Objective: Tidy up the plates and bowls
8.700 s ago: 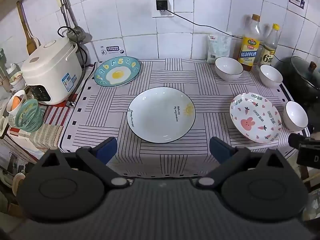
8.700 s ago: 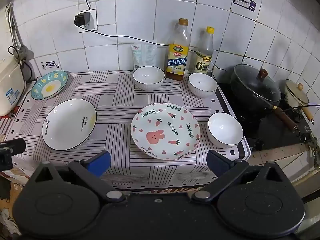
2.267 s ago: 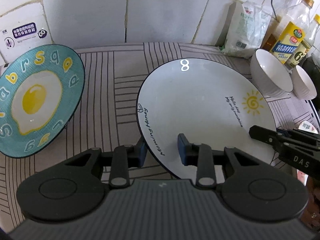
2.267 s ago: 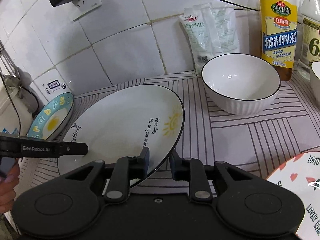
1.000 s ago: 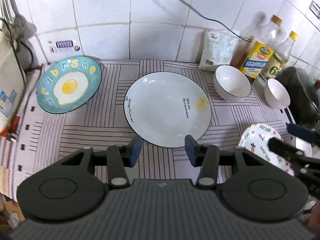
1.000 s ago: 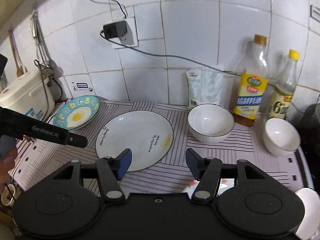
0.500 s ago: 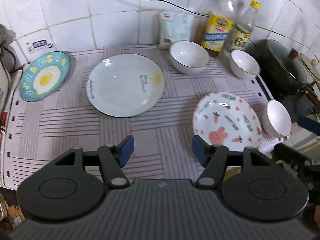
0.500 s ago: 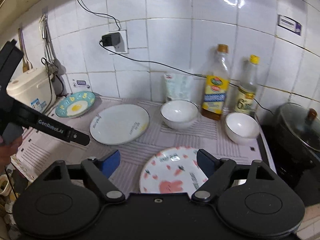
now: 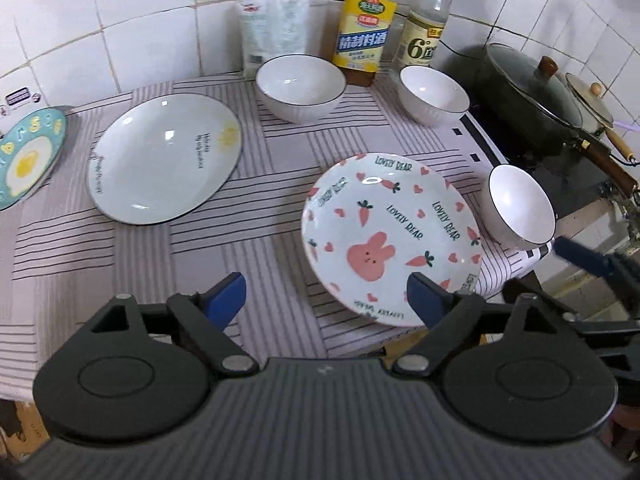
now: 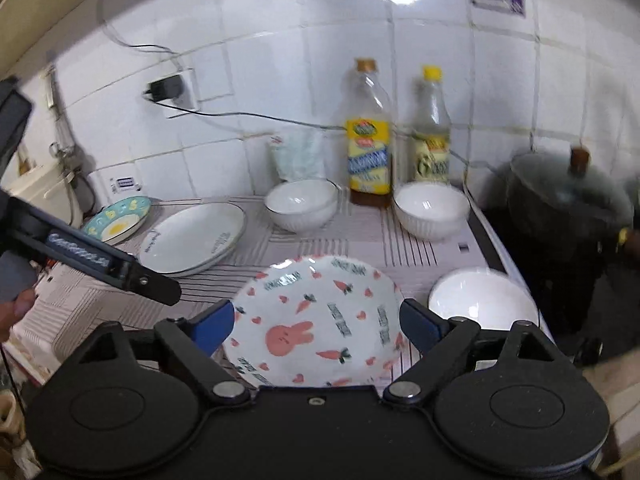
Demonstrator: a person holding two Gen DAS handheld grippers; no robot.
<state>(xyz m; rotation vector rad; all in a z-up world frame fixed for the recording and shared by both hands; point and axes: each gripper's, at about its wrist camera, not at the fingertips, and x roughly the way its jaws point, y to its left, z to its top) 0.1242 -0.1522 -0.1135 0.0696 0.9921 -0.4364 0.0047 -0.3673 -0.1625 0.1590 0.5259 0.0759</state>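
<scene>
The pink bunny plate [image 9: 392,236] lies on the striped cloth near the front edge. My left gripper [image 9: 326,294] hovers at its left rim, jaws opening, pads touching nothing. My right gripper [image 10: 316,322] hangs over the same plate [image 10: 320,304], jaws opening; the plate shows between the fingers but is not pressed. A white sun plate [image 9: 164,160] lies at the left by the teal egg plate [image 9: 28,156]. Two white bowls [image 9: 300,80] [image 9: 434,92] stand at the back. A third bowl [image 9: 520,208] stands right of the bunny plate.
Two bottles [image 9: 362,36] and a white bag [image 9: 272,28] line the tiled wall. A black lidded pot [image 9: 532,88] sits on the stove at the right. The cloth's front edge [image 9: 360,344] runs just below the bunny plate. A rice cooker [image 10: 44,192] stands far left.
Both grippers let go of the white sun plate, which now lies beside the egg plate. They drew back and swung right over the bunny plate, jaws spreading wider.
</scene>
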